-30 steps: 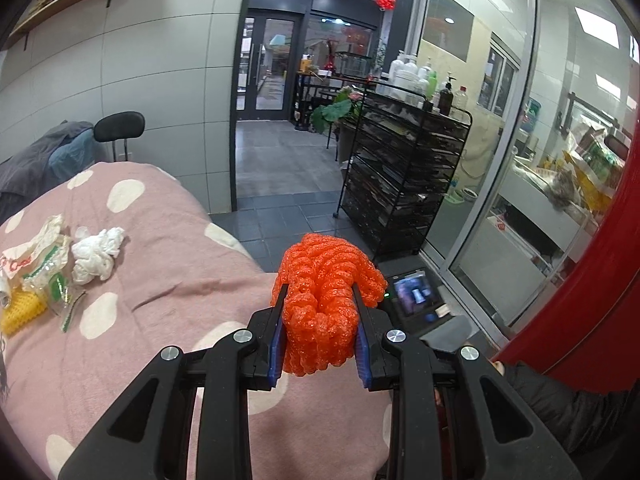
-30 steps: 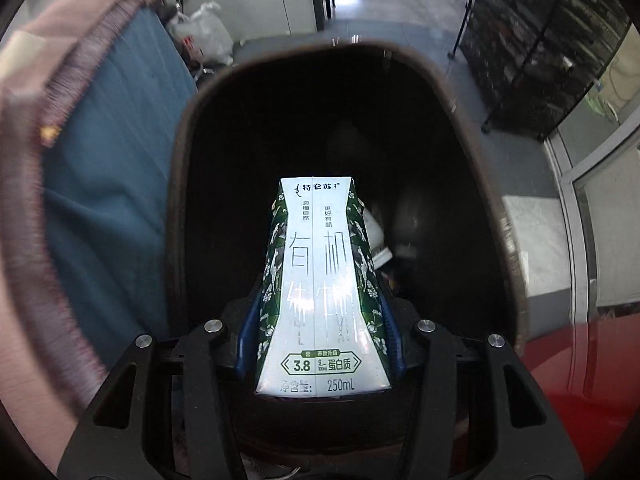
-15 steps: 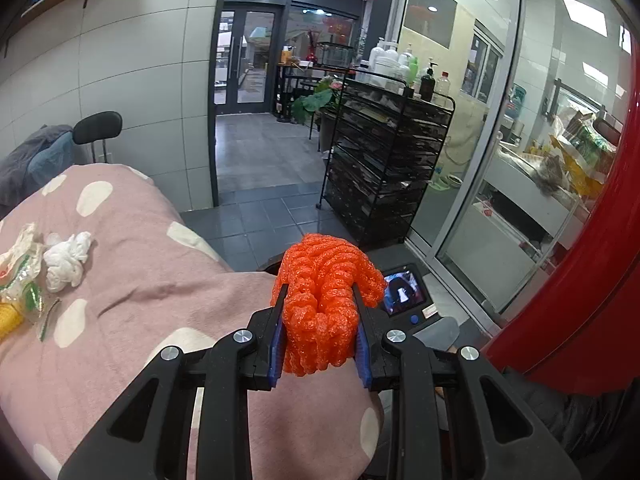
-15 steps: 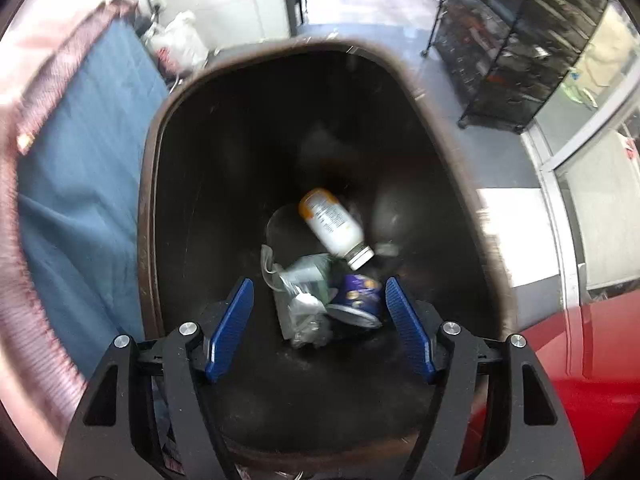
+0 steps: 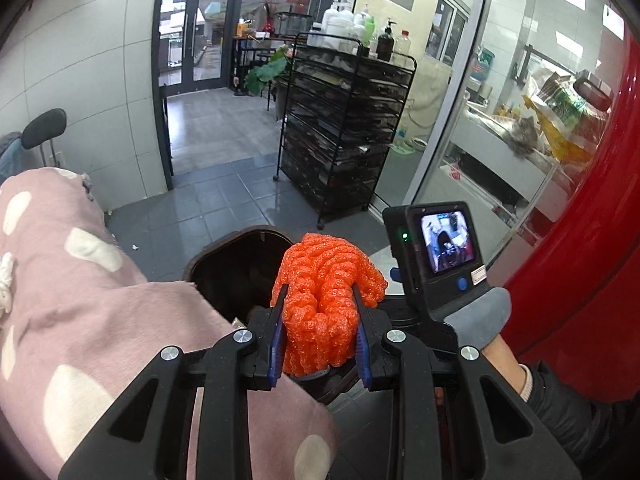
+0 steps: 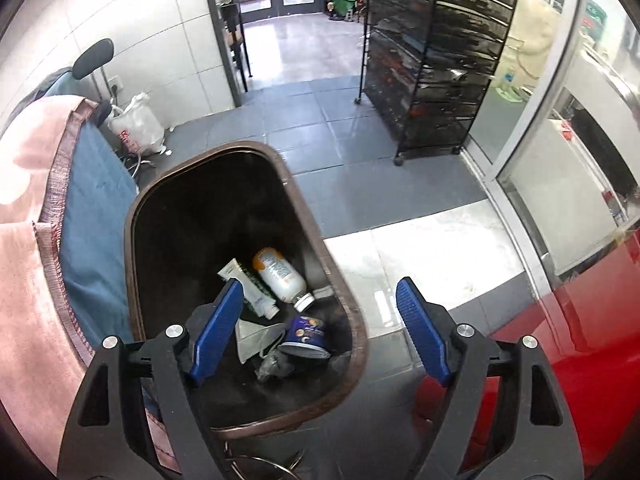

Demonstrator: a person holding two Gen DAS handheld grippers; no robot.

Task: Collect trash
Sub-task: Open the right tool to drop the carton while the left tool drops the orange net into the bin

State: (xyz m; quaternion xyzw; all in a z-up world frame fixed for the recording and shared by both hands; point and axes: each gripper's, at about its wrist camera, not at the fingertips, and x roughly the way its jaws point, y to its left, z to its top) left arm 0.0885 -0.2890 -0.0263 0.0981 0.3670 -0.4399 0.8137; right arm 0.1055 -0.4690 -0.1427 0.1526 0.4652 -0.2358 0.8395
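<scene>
My left gripper [image 5: 319,336] is shut on an orange foam net [image 5: 326,300] and holds it above the near rim of a dark brown trash bin [image 5: 240,272]. My right gripper [image 6: 320,328] is open and empty above the same bin [image 6: 144,216]. Inside the bin lie a white bottle [image 6: 280,274], a white tube [image 6: 248,284], a blue cup [image 6: 306,338] and crumpled wrapping. The milk carton cannot be made out among them.
A pink spotted cloth [image 5: 80,320] covers the table on the left, its edge beside the bin. A black wire rack [image 5: 344,128] stands on the tiled floor behind. A red surface [image 5: 592,240] rises on the right. The other gripper's camera [image 5: 436,256] sits right of the foam net.
My right gripper opened and let the milk carton drop into the bin, then drew back and up. My left gripper carried the foam net from over the table to the bin.
</scene>
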